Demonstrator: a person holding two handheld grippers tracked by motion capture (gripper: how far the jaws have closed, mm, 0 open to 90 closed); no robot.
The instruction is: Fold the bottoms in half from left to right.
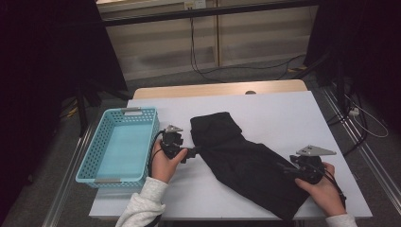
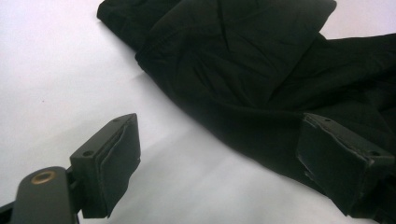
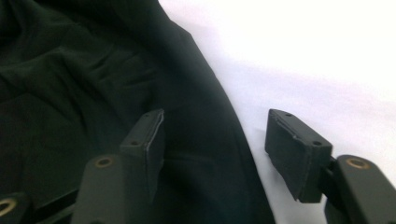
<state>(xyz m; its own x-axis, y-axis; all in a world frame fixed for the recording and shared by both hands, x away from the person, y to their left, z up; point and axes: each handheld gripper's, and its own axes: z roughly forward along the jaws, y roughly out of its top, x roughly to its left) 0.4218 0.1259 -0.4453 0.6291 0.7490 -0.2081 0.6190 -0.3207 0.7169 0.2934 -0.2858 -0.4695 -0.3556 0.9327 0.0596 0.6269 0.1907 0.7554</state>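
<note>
Both grippers, left (image 1: 193, 152) and right (image 1: 283, 169), gape at the garment (image 1: 246, 163) edges, holding nothing; next, each should likely clamp an edge.

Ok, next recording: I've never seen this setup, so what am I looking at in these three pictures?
There is no robot here. A person at a table holds a two-jaw hand tool in each hand. The high view looks down from above: the left tool and the right tool sit at opposite edges of a black garment lying on the white table. A light blue basket, with nothing in it, stands at the left. The other two pictures come from cameras riding on each tool, looking along its black jaws. In both, the jaws stand open astride the garment's edge; nothing is gripped yet.
</note>
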